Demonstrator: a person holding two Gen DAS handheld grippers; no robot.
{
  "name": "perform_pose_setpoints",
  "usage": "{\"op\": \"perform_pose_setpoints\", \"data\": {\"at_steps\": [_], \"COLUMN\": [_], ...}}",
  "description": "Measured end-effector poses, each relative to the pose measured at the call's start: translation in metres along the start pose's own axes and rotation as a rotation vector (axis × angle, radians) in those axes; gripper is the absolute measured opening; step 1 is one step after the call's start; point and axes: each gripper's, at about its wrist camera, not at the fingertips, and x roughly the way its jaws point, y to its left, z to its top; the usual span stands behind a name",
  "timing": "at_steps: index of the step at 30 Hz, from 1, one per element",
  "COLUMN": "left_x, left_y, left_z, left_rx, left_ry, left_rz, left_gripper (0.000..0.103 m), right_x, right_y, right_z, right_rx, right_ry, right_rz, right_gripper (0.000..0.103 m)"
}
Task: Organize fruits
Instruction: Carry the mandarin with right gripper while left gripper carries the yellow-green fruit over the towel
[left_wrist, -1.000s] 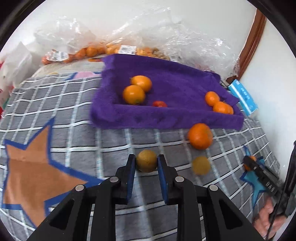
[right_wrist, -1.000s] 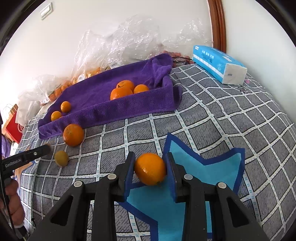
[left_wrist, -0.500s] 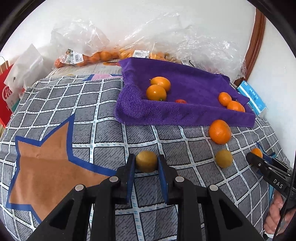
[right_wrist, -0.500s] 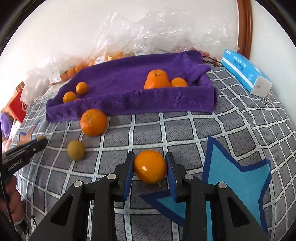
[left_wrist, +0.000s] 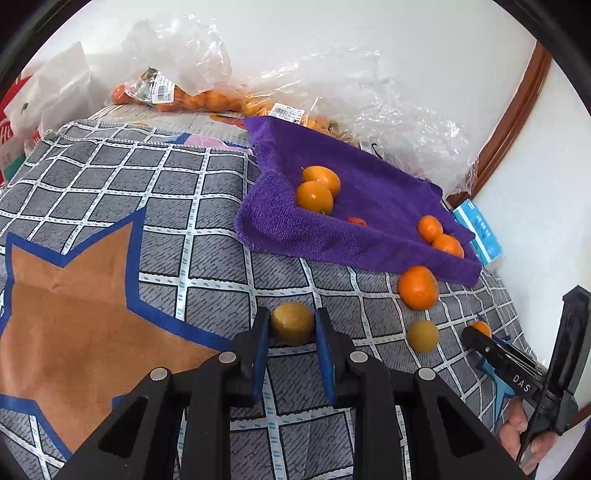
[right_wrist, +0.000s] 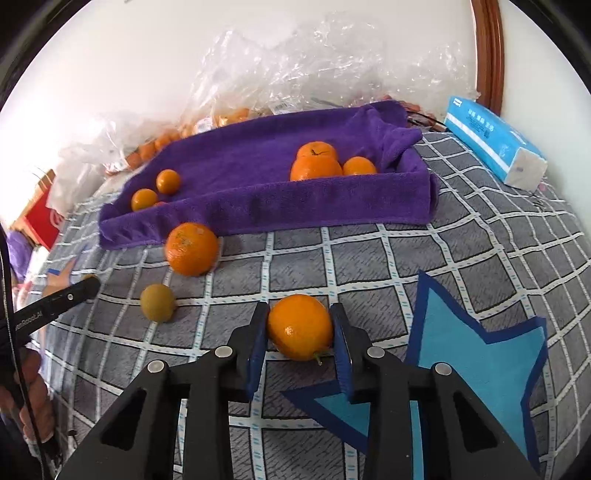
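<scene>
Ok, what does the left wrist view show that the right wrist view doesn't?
Only the left wrist view shows the brown star on the cloth and the left tongs shut on a yellow-green fruit. Only the right wrist view shows the right tongs gripping an orange beside a light blue star. Both show the purple towel tray, the loose orange and the tissue pack.

Loose orange (right_wrist: 191, 249) and greenish fruit (right_wrist: 157, 302) probably obstruct the towel tray's (right_wrist: 266, 206) front.

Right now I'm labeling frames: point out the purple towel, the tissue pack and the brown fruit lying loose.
purple towel (right_wrist: 280, 206), right wrist view, front fold.
tissue pack (right_wrist: 487, 144), right wrist view, top face.
brown fruit (right_wrist: 157, 302), right wrist view, middle.
</scene>
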Motion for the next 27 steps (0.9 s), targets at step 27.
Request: {"op": "perform_pose_setpoints", "data": {"at_steps": [27], "left_x": [-0.027], "left_y": [-0.014], "left_z": [-0.002], "left_rx": [0.078], "left_ry": [-0.150], "left_rz": [0.031], "left_gripper": [0.023], "right_x": [-0.026], "right_y": [0.005], "right_z": [-0.004], "right_rx": [0.044], "right_ry": [-0.084], "right_rz": [-0.050], "right_gripper": [0.033]}}
